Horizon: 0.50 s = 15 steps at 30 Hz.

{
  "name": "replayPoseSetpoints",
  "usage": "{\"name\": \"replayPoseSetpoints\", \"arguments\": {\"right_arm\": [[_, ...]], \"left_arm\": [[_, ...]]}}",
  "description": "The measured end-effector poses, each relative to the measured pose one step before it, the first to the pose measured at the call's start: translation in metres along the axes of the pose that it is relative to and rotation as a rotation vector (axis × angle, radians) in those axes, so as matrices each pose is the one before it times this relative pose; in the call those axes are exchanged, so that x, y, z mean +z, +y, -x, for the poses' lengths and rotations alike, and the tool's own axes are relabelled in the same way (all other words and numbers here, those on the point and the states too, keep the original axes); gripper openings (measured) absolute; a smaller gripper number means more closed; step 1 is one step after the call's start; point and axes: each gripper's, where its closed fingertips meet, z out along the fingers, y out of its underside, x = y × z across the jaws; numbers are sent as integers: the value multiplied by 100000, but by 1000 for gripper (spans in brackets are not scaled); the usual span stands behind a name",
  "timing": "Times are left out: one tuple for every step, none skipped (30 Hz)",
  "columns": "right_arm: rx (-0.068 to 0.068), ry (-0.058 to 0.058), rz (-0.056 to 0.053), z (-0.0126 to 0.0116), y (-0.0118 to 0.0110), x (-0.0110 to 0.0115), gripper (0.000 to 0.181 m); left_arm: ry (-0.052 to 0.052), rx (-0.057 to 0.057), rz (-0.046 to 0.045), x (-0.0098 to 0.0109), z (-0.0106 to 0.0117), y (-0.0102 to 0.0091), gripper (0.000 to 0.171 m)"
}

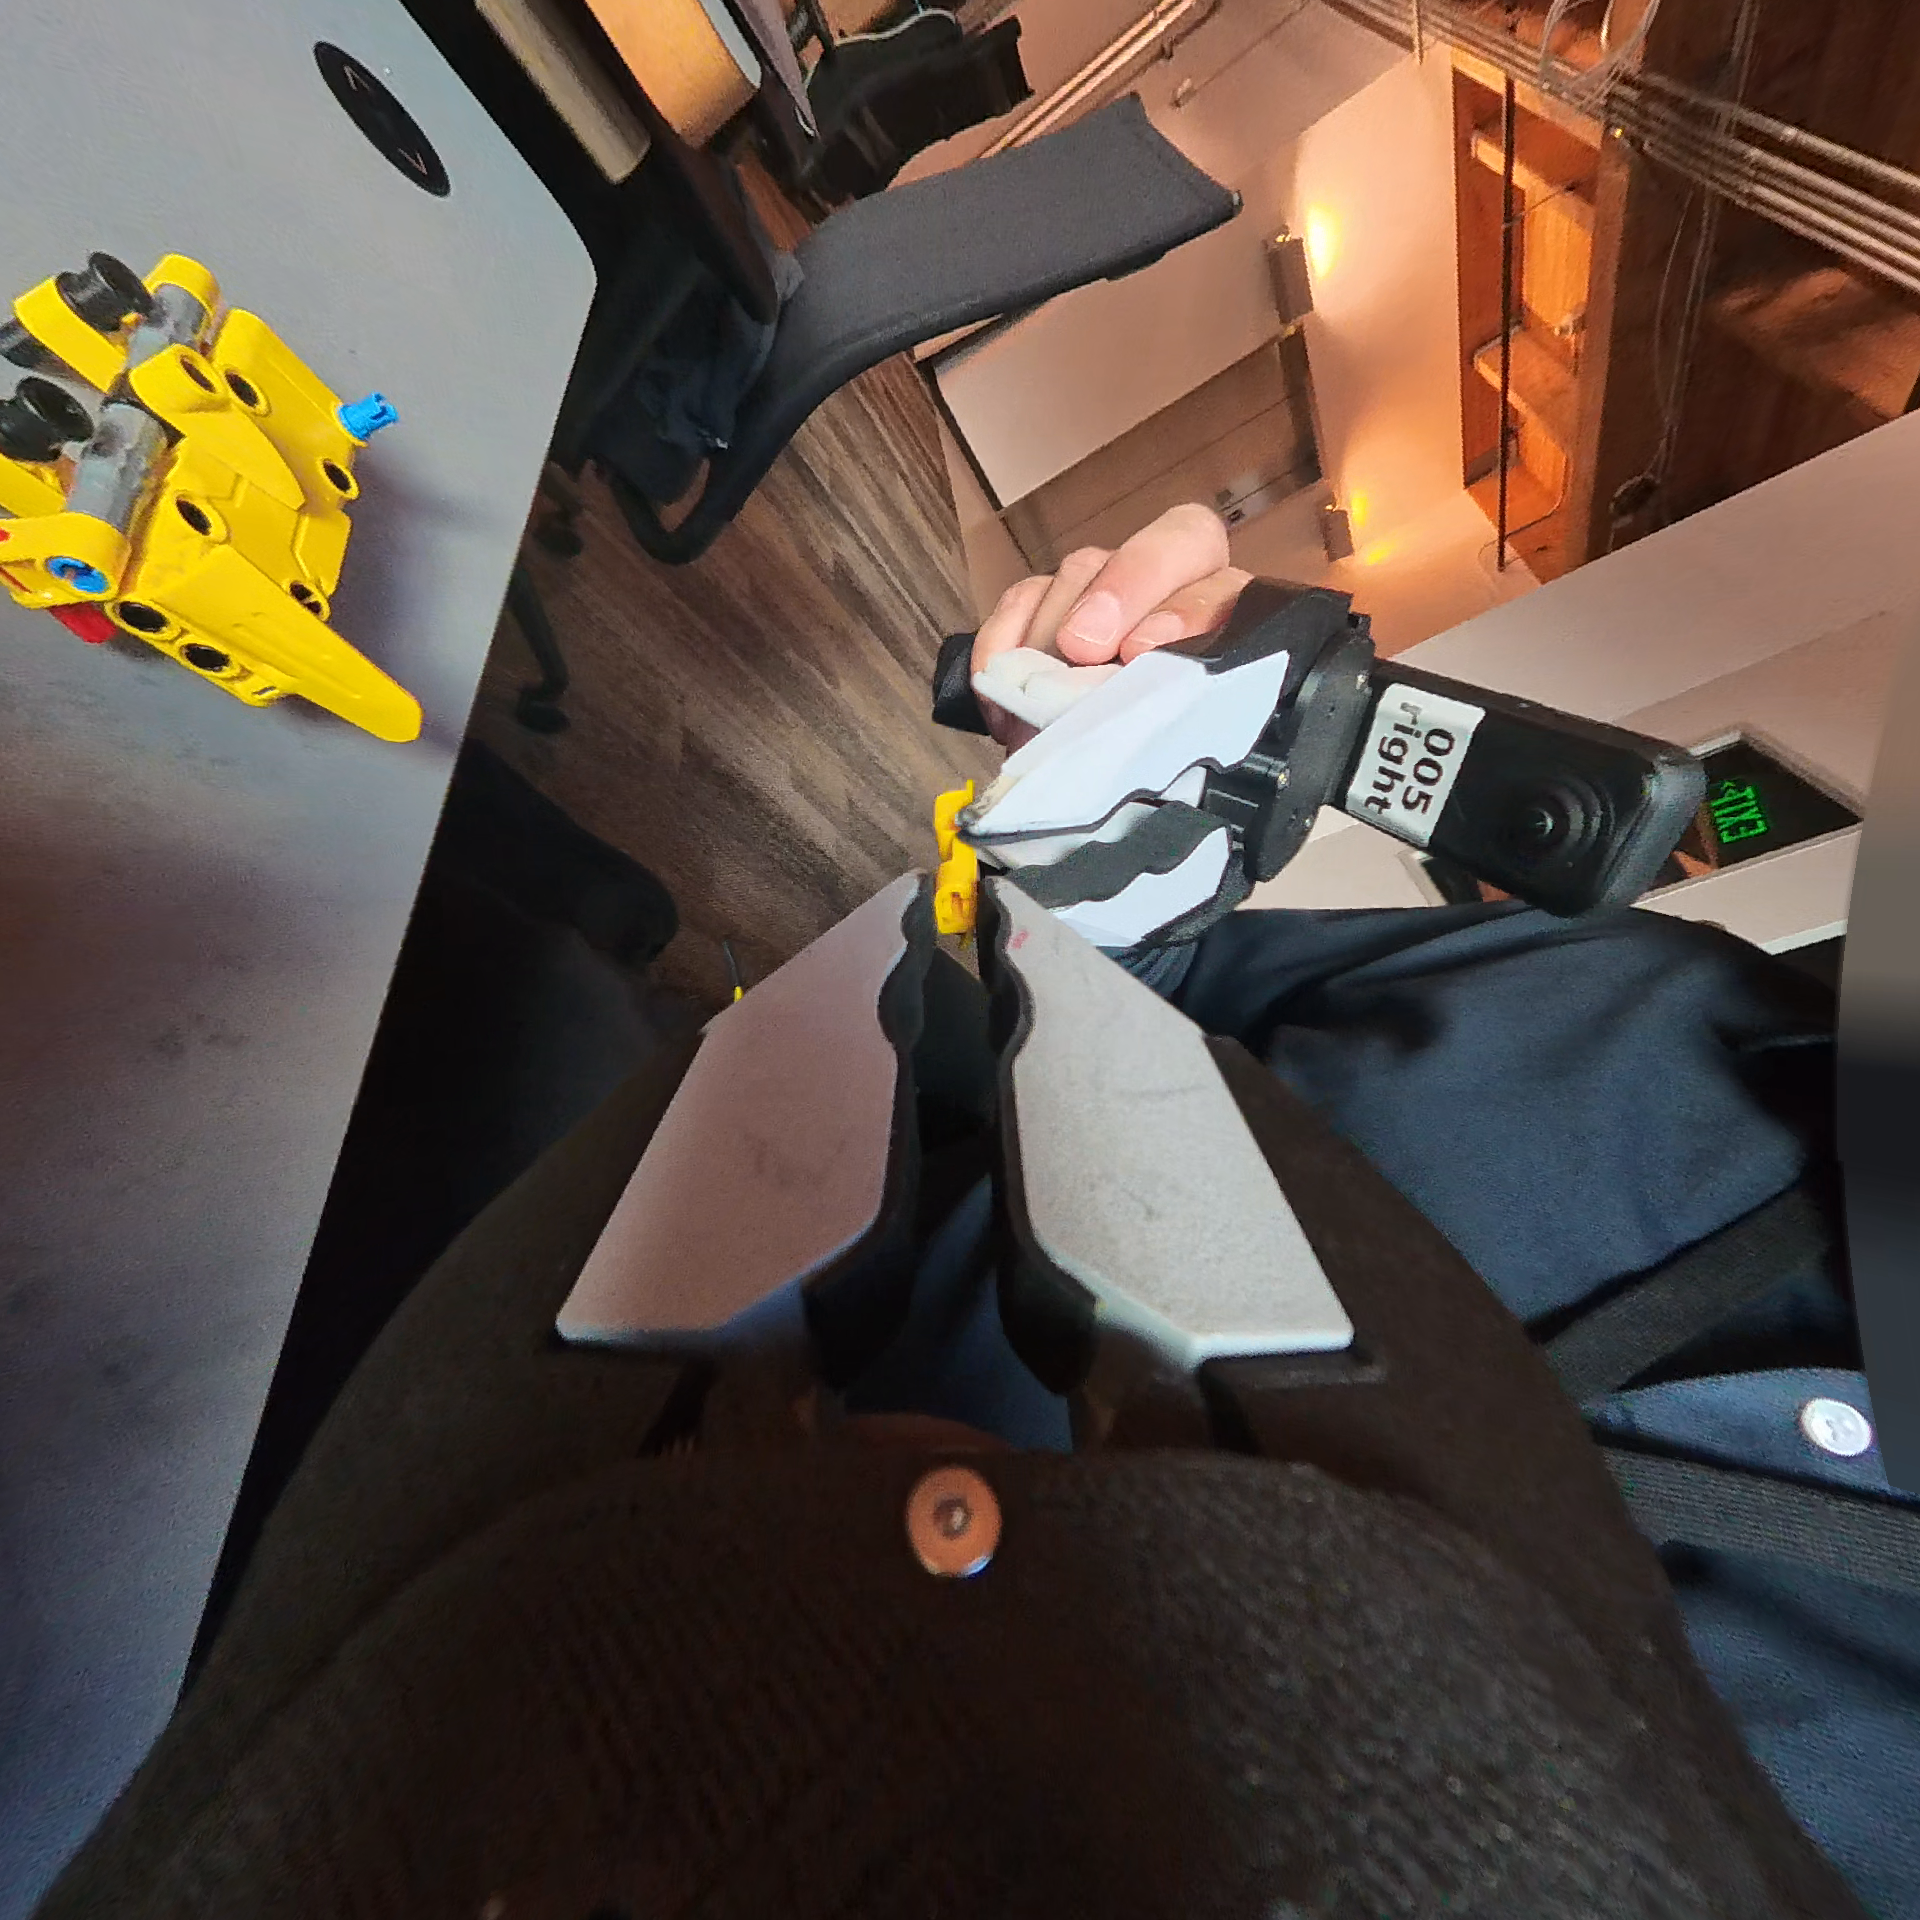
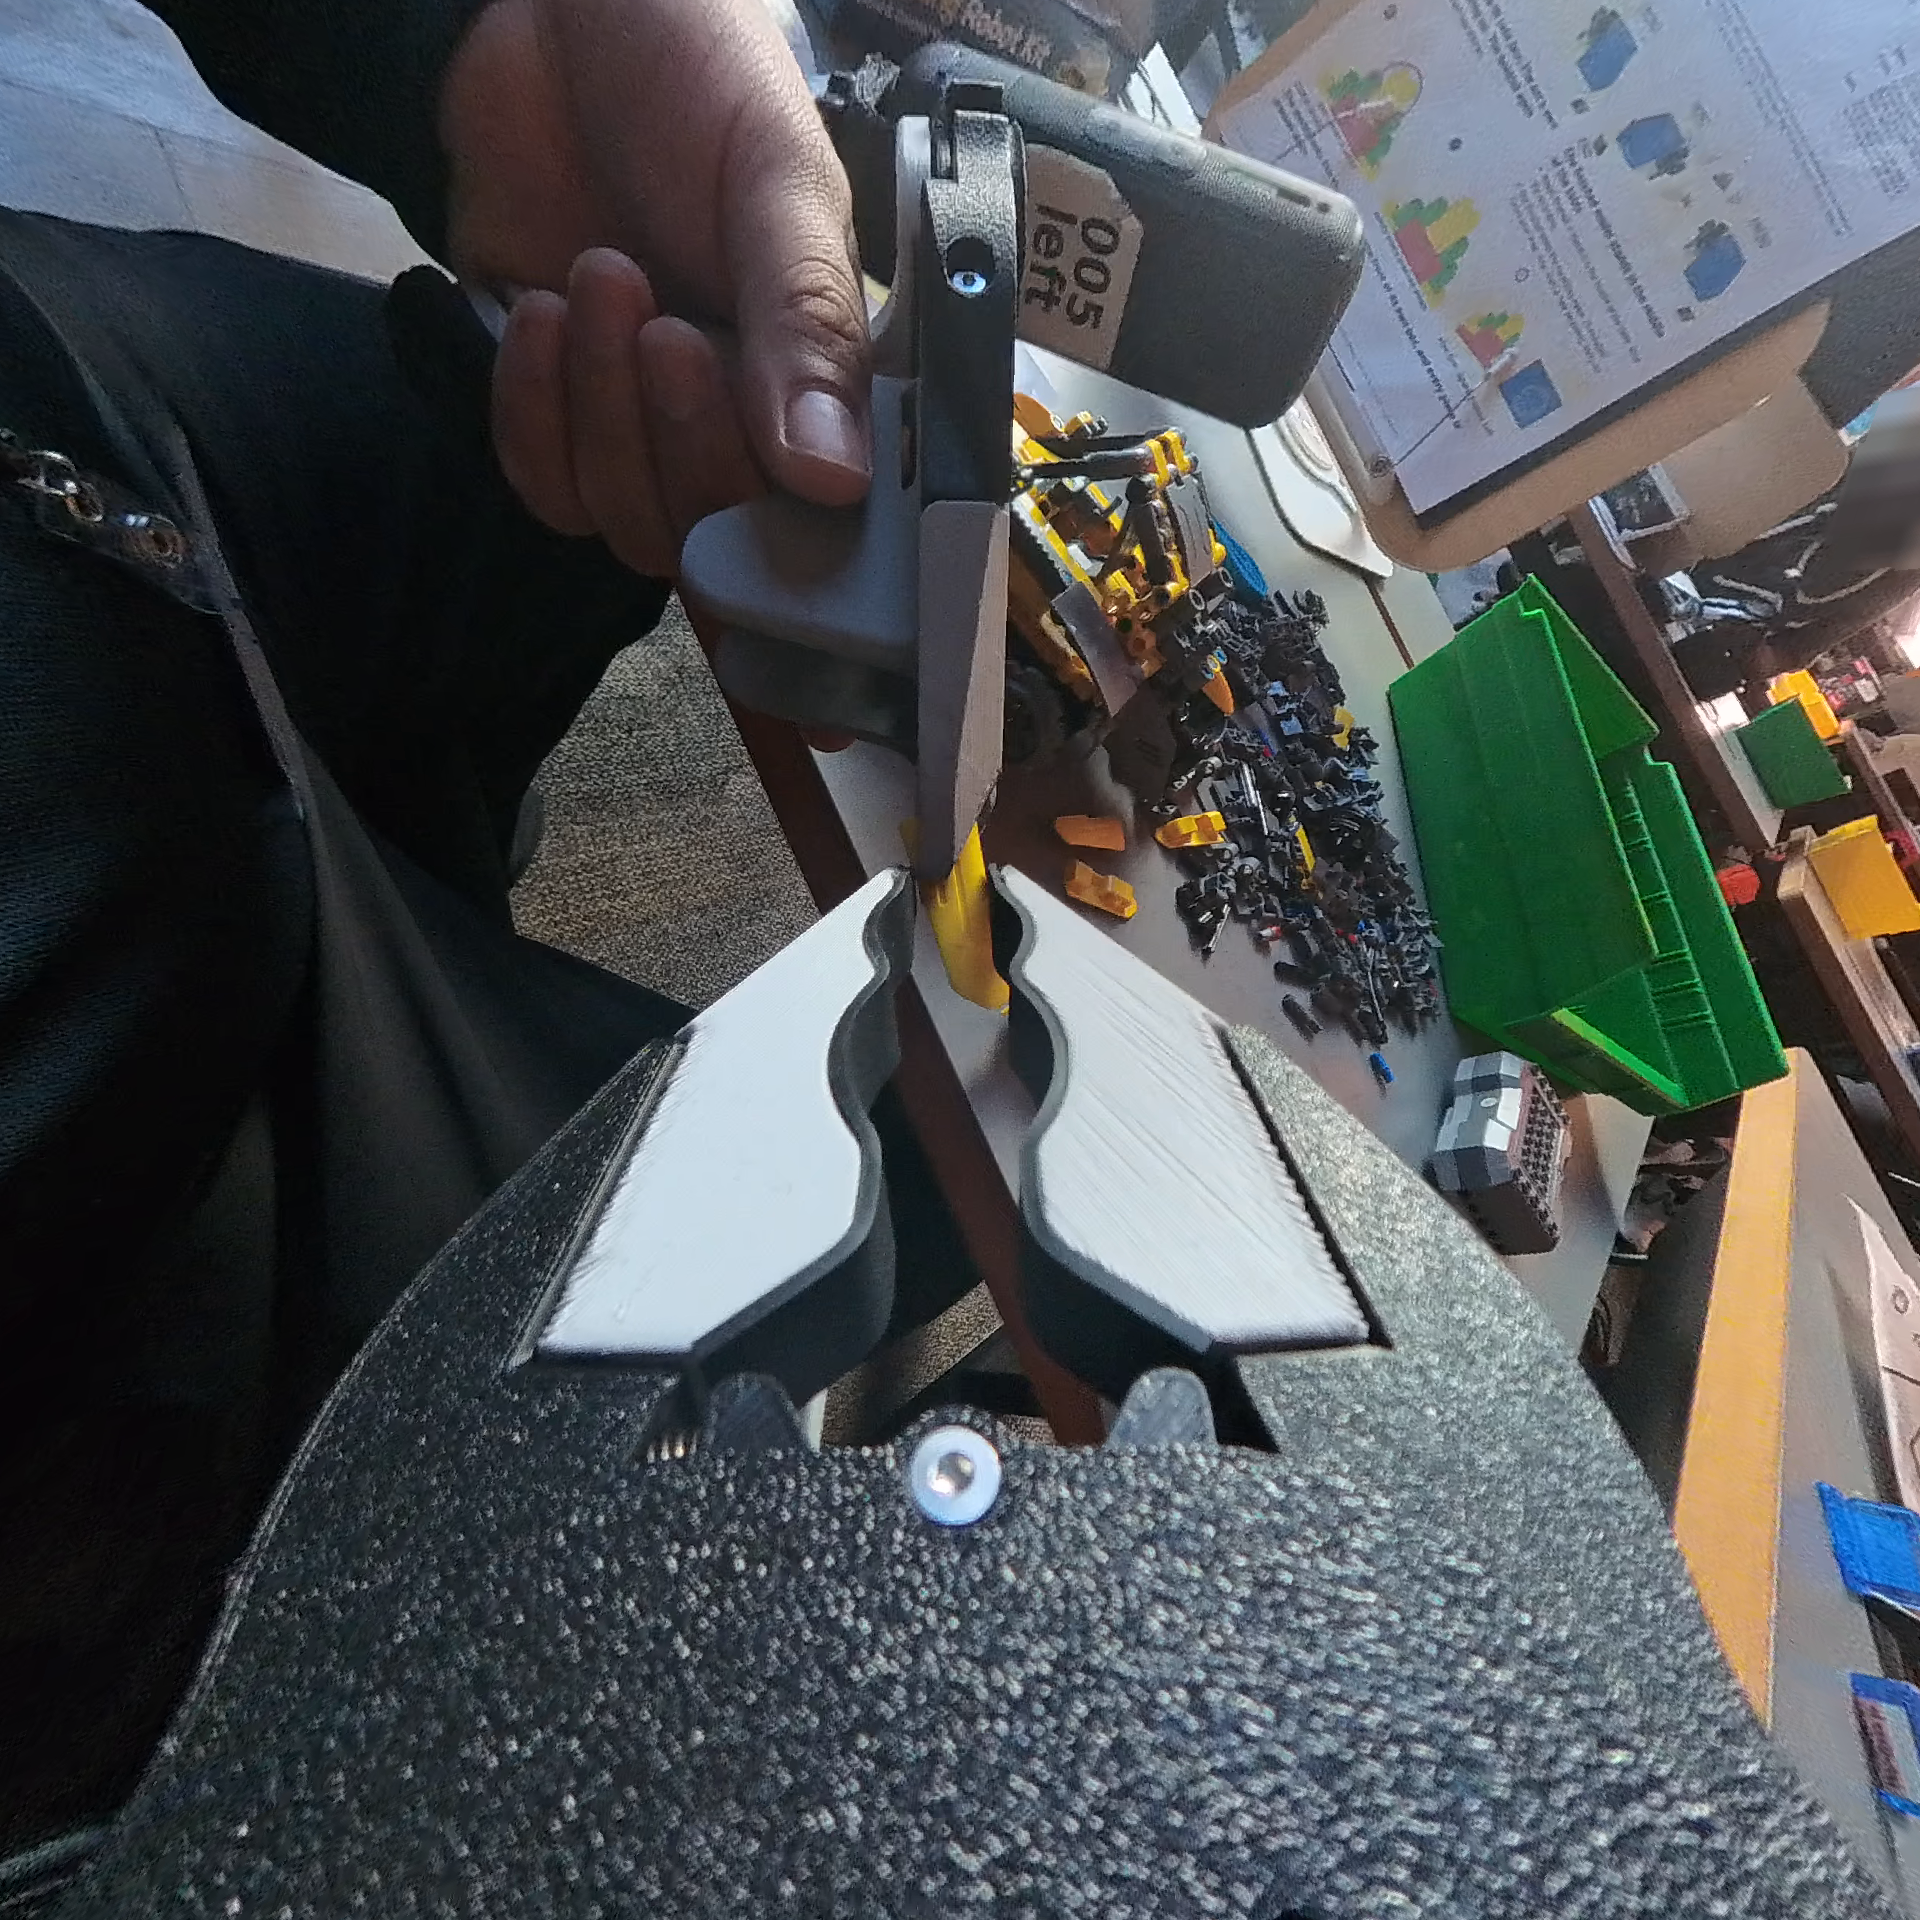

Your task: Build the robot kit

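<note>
A small yellow plastic piece (image 1: 951, 883) hangs in the air off the table's edge, held from both sides. My left gripper (image 1: 954, 902) is shut on its lower end. My right gripper (image 1: 971, 826) comes in from the right, held by a hand, and is shut on its upper end. In the right wrist view the same yellow piece (image 2: 971, 935) sits between the tips of my right gripper (image 2: 951, 888), and my left gripper (image 2: 948, 847) pinches it from above, held by a hand. A yellow brick-built assembly (image 1: 208, 499) with black pins lies on the grey table (image 1: 208, 935), far from both grippers.
A yellow and black toy vehicle (image 2: 1122, 582), a pile of small black parts (image 2: 1288, 810), some loose orange pieces (image 2: 1101, 883), a green bin (image 2: 1558, 852) and a grey block (image 2: 1507, 1153) lie on the table. An illustrated sheet (image 2: 1558, 208) stands behind. An office chair (image 1: 935, 270) is beyond the table's edge. Left and right tips are no more than a few centimetres apart.
</note>
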Motion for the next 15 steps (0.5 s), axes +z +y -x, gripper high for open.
{"name": "replayPoseSetpoints", "arguments": {"right_arm": [[-299, 211, 403, 161, 106, 26, 14], [-1043, 499, 514, 122, 141, 28, 14], [-1543, 910, 396, 74, 122, 20, 14], [-1616, 933, 188, 50, 69, -6, 13], [-1492, 916, 305, 7, 62, -27, 13], [-1237, 1013, 350, -52, 58, -45, 13], [-893, 1075, 91, -93, 21, -61, 12], [-412, 1046, -185, -99, -10, -58, 12], [-88, 872, -287, -60, -24, -63, 12], [16, 538, -212, 7, 3, -19, 12], [-24, 96, 42, 79, 77, 29, 12], [8, -98, 102, 101, 101, 62, 12], [-160, -88, 134, 96, 94, 63, 12], [-700, 120, 157, 82, 61, 54, 12], [-1112, 361, 358, 55, 90, 51, 12]], "left_arm": [[-884, 691, 723, 45, 118, 152, 5], [-476, -93, 489, 58, 129, 146, 5], [467, -1444, -160, 77, 75, 85, 5], [1322, -2395, -734, 59, 20, 12, 5], [1711, -2809, -1010, 68, -2, -17, 5], [1789, -2892, -1605, 60, -16, -81, 4], [1963, -3067, -1943, 71, -61, -116, 4], [1906, -2443, -1865, 51, -87, -109, 4], [1477, -1497, -1442, 41, -77, -59, 4], [623, -353, -885, 18, -6, -10, 4], [-398, 274, -455, 15, 105, 54, 4], [-630, 309, -284, -6, 147, 59, 4], [-350, 91, -205, -9, 144, 47, 4], [-146, 85, 73, -17, 109, 74, 4], [-510, 365, 190, -24, 131, 50, 4]]}}
